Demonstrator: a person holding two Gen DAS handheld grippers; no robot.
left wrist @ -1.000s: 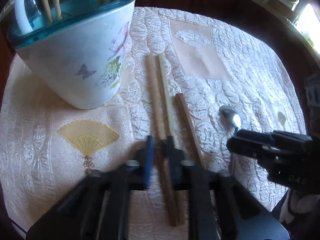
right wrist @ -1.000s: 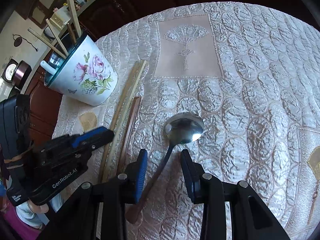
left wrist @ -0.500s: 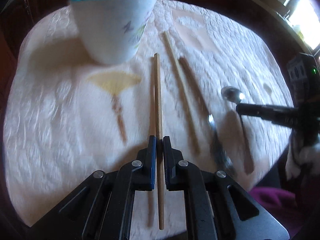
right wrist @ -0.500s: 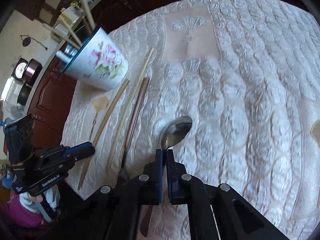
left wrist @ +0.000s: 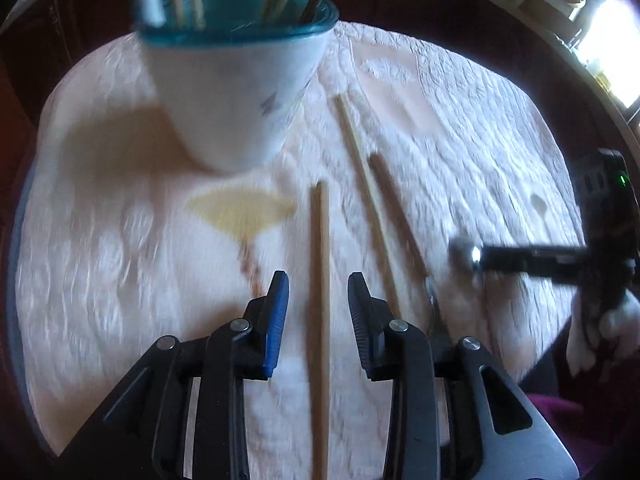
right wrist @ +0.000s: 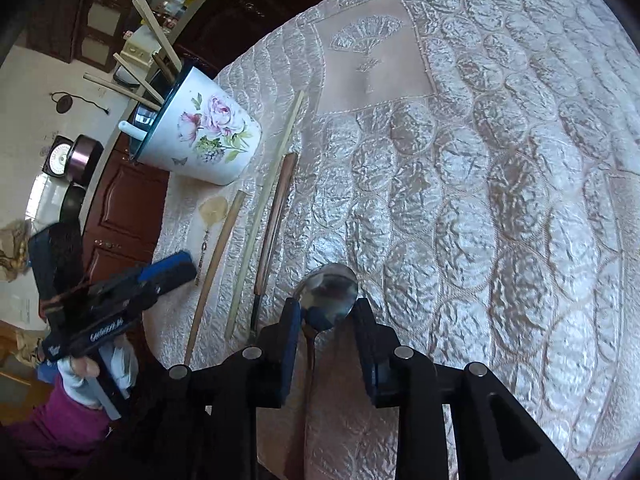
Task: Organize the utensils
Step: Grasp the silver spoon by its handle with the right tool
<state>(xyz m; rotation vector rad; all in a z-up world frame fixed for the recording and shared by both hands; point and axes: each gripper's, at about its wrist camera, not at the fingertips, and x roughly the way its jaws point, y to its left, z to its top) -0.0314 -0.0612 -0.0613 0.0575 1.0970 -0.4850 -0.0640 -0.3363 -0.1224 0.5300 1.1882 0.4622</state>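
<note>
Going left to right: the flowered cup (left wrist: 236, 92) sits at about 11 o'clock in the left wrist view, already holding several sticks. The left gripper (left wrist: 318, 300) was pinched on the wooden chopstick (left wrist: 320, 300) half a second ago; now its jaws are spread wide and the stick lies between them on the quilted cloth (left wrist: 120, 260), touching neither pad as far as I can tell. So that grab got let go short of the cup.

At 1 o'clock lie a pale chopstick (left wrist: 362, 168) and a dark-handled utensil (left wrist: 394, 200).

Over on the right, same story: the right gripper (right wrist: 326, 312) has opened up, and the spoon (right wrist: 330, 292) rests on the cloth with its bowl between the fingertips. Both items probably need re-gripping.
</note>
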